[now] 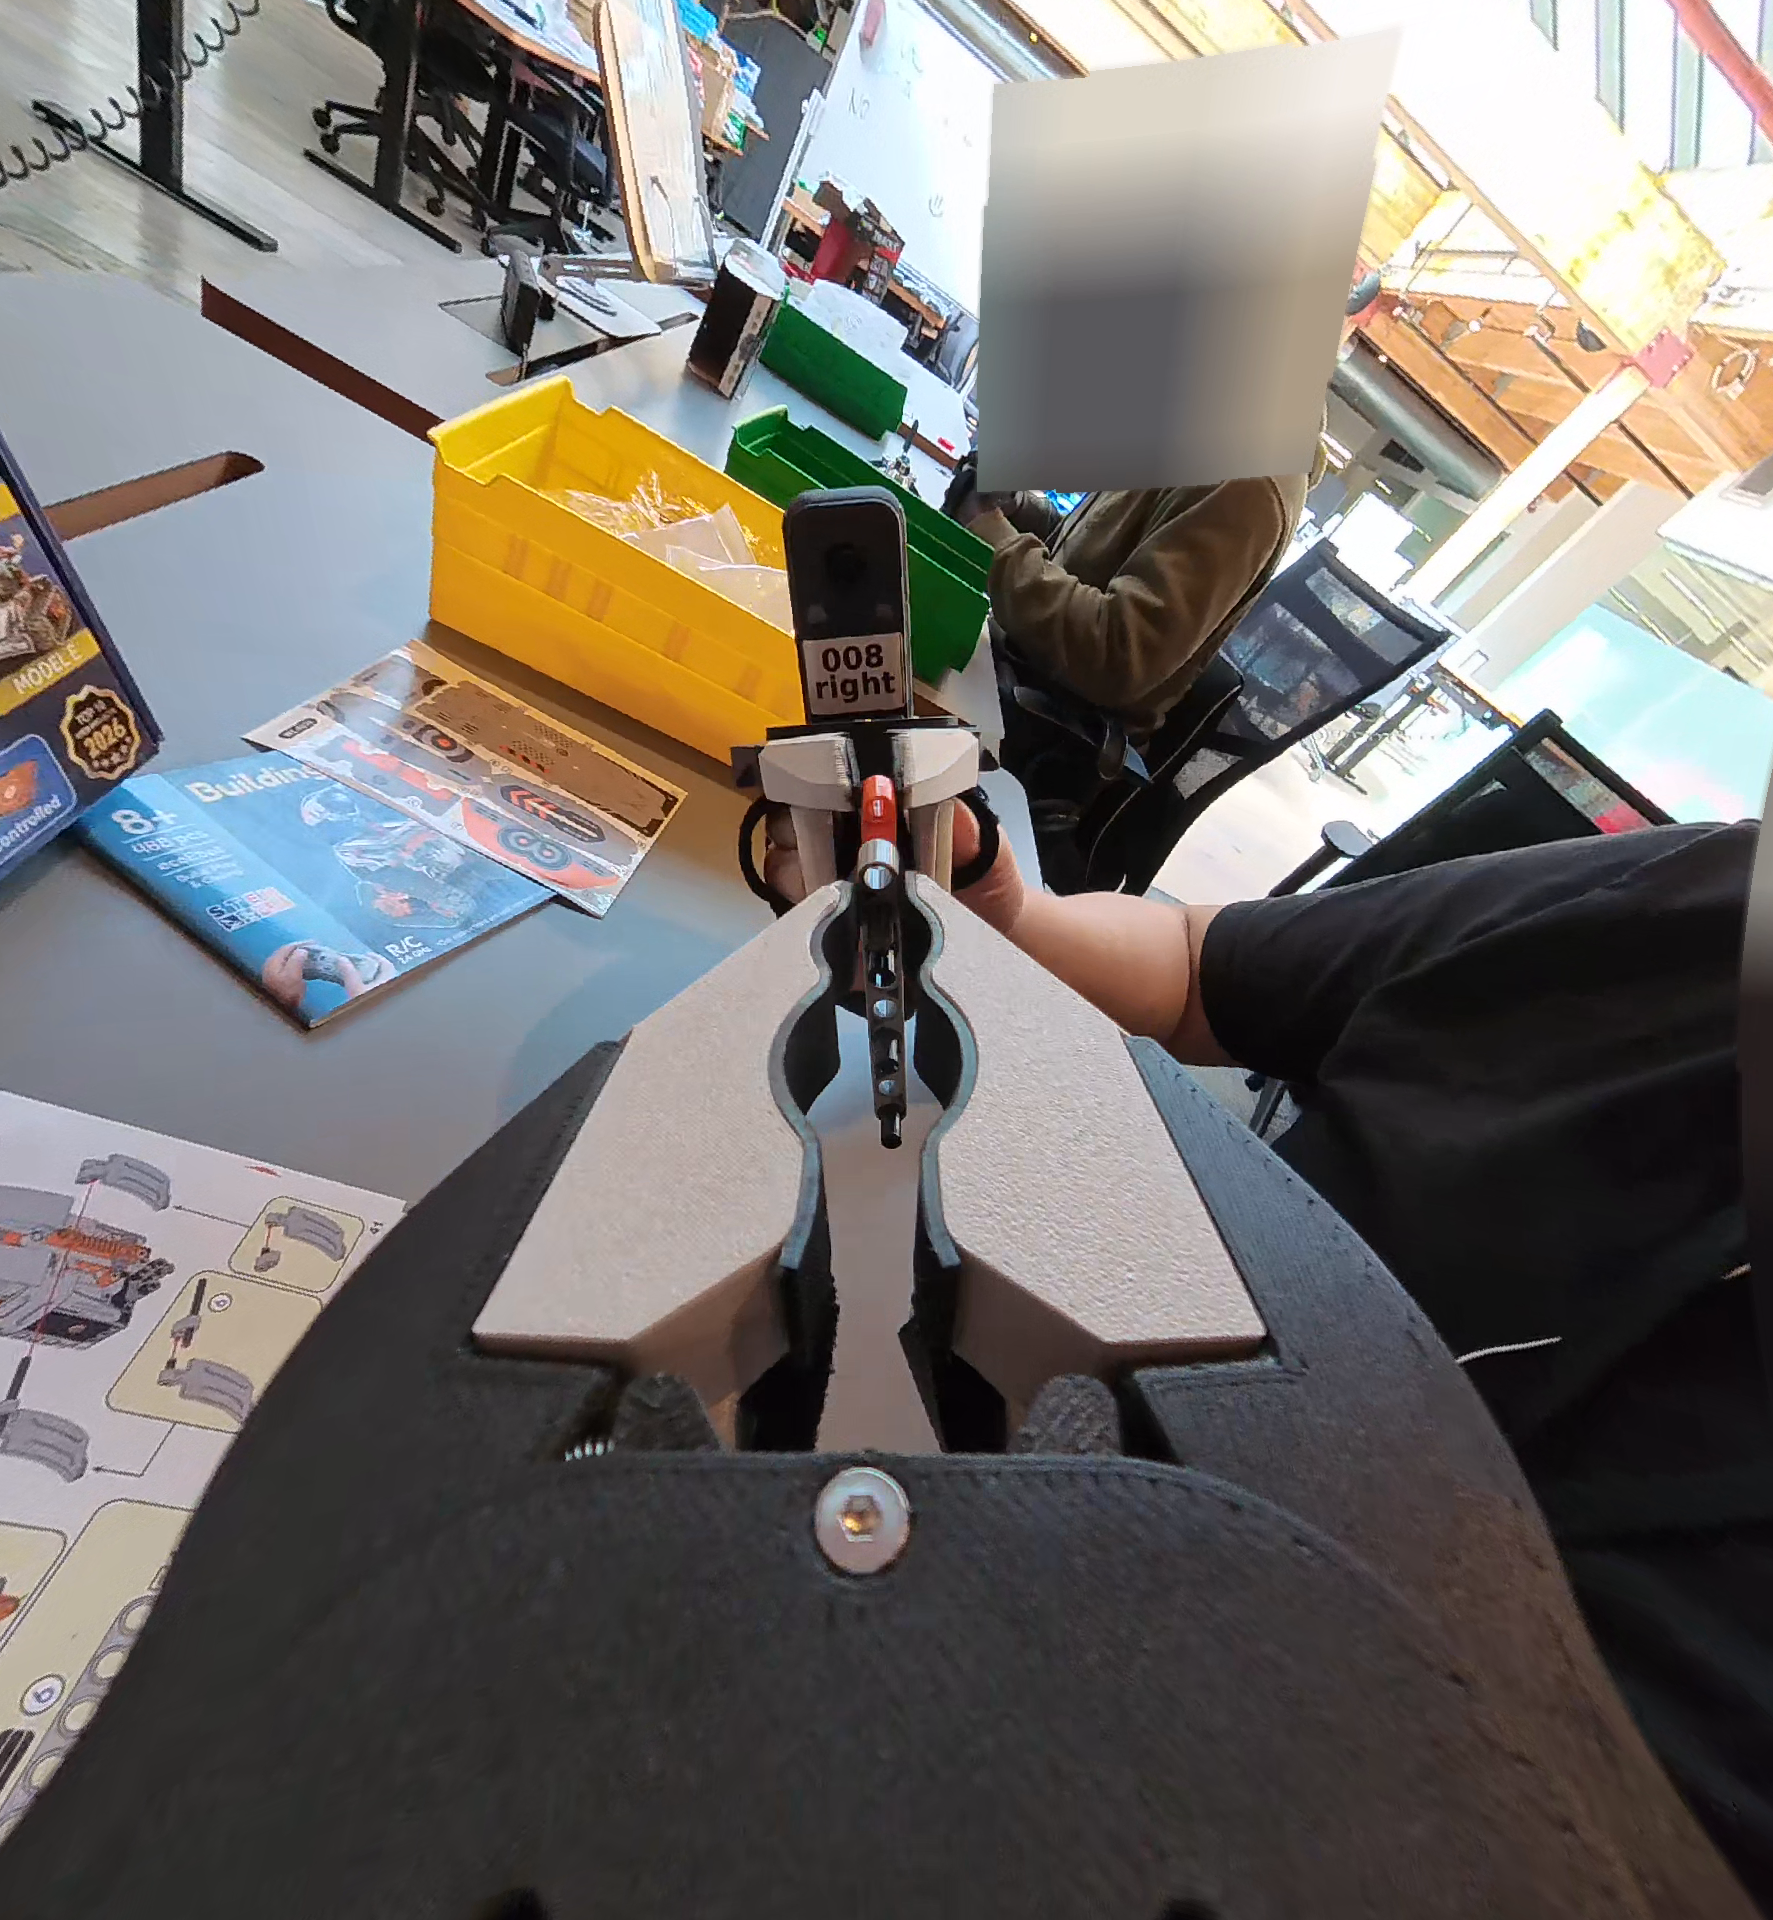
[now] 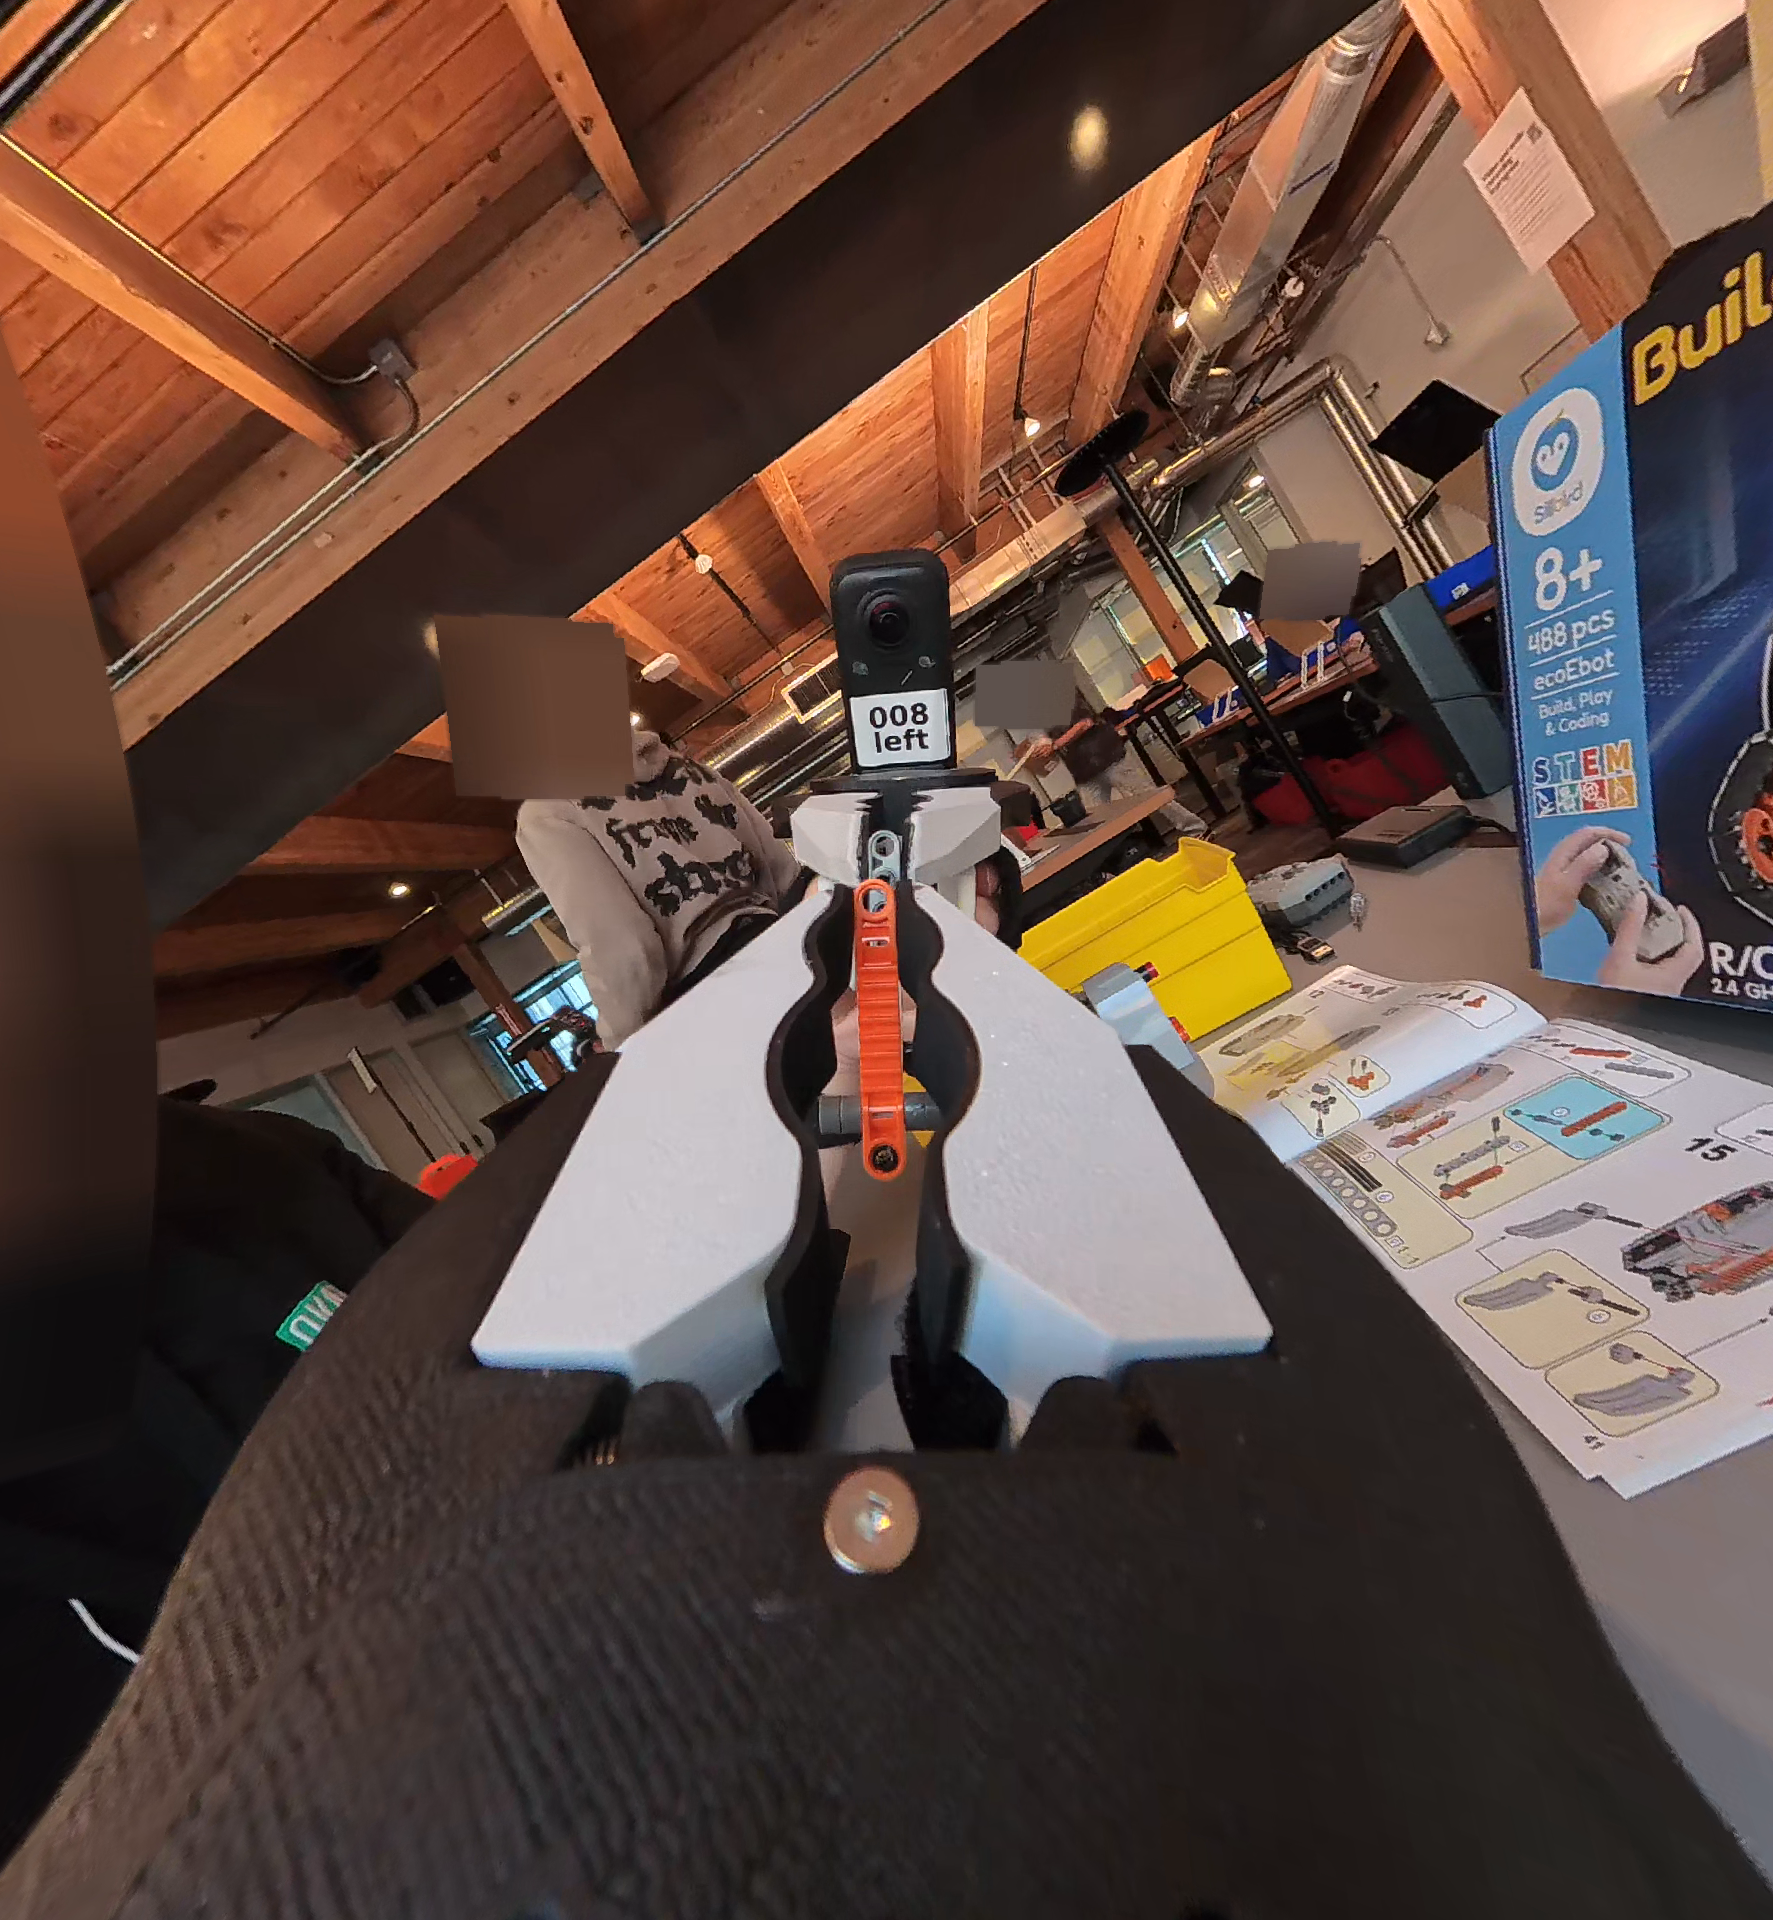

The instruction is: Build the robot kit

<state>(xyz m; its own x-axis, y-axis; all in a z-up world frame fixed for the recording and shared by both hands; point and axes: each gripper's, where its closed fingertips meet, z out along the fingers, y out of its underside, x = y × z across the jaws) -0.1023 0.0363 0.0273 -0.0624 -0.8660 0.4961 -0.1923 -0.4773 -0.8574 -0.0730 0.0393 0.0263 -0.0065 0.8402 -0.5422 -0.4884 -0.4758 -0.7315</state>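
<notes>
black holed beam (image 1: 883, 1023) and orange beam (image 2: 876, 1023), gripped, tips meeting

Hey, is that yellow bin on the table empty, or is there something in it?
Not empty. In the left wrist view the yellow bin holds crumpled clear plastic bags; what is inside the bags cannot be told.

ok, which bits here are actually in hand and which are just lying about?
In hand: black beam in left gripper; orange beam with grey axle in right gripper.
Lying about: yellow bin, green bins, blue booklet, sticker sheet, open instructions, kit box.
</notes>
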